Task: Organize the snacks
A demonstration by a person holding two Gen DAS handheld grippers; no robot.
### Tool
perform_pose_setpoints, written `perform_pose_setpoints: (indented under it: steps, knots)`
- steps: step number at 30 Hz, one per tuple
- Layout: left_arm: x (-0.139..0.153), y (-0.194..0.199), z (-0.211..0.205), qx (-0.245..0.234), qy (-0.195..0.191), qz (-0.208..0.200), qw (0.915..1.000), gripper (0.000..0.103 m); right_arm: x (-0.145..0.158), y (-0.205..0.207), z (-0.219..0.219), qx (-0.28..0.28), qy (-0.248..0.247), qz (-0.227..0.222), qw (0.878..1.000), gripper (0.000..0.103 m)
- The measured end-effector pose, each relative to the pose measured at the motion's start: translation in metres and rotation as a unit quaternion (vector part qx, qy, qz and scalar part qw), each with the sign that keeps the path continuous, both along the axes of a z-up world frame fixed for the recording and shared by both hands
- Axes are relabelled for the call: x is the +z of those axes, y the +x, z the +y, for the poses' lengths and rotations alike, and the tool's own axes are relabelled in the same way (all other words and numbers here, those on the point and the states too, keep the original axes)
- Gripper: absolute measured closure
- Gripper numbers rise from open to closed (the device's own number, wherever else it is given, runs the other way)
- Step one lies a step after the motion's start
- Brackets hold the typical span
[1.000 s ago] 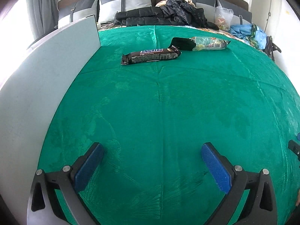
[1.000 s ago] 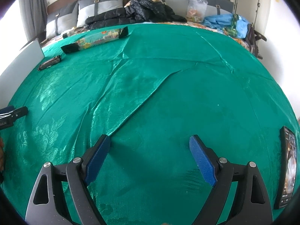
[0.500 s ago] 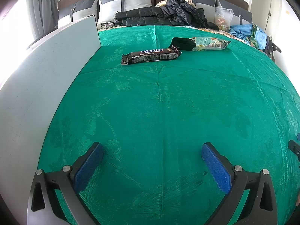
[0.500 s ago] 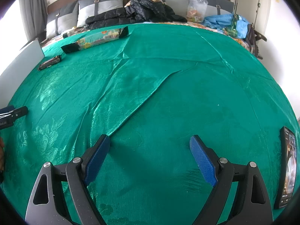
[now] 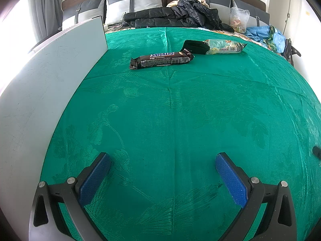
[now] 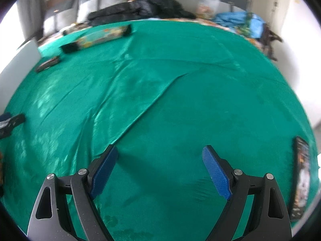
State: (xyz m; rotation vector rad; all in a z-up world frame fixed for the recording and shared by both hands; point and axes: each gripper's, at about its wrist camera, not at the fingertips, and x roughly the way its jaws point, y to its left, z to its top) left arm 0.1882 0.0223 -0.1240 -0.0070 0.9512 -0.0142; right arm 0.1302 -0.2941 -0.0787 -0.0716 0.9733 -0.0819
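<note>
— What are your grippers doing?

— My left gripper hangs over the green cloth with its blue pads spread wide and nothing between them. My right gripper is the same: jaws apart, empty, above a long crease in the cloth.

— Where are the snacks?

— From the left wrist view, the Snickers bar lies flat at about 12 o'clock, far ahead of the fingers. Just past it, toward 1 o'clock, lies a long packet, one end black, the other clear with printing I cannot read. The bar's right end sits right by the packet's black end; whether they touch I cannot tell.

— Anything else?

— From the right wrist view, a dark flat packet lies at 3 o'clock near the cloth's edge, partly cut off by the lens rim, its print unreadable. That whole view is blurred; the bar and long packet are only smears at 10 and 11 o'clock.

— And the left side?

— A white board stands along the cloth's edge from 8 to 11 o'clock. Beyond lie a black jacket and pillows.
</note>
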Motion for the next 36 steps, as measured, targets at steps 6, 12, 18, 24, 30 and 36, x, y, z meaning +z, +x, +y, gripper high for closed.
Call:
perform_pose_setpoints:
  steps: [6, 12, 18, 24, 30, 36]
  knots:
    - [0.0, 0.0, 0.0, 0.0, 0.0, 0.0, 1.0, 0.0, 0.009, 0.018, 0.007, 0.006, -0.007, -0.025, 1.0, 0.015]
    - [0.0, 0.0, 0.0, -0.001, 0.0, 0.001, 1.0, 0.0, -0.004, 0.048, 0.001, 0.008, -0.013, -0.028, 0.999, 0.015]
    - [0.0, 0.0, 0.0, -0.001, 0.0, 0.001, 1.0, 0.0, -0.009, 0.039, -0.012, -0.023, 0.007, -0.027, 0.999, 0.015]
    - [0.0, 0.0, 0.0, -0.001, 0.0, 0.001, 1.0, 0.0, -0.009, 0.041, -0.019, -0.03, 0.022, -0.022, 0.999, 0.014]
    - [0.0, 0.0, 0.0, -0.001, -0.001, 0.001, 1.0, 0.0, -0.009, 0.041, -0.019, -0.031, 0.02, -0.021, 0.999, 0.013]
    - [0.003, 0.021, -0.003, -0.066, 0.006, 0.055, 0.9963, 0.0, -0.009, 0.042, -0.019, -0.031, 0.02, -0.021, 0.999, 0.013]
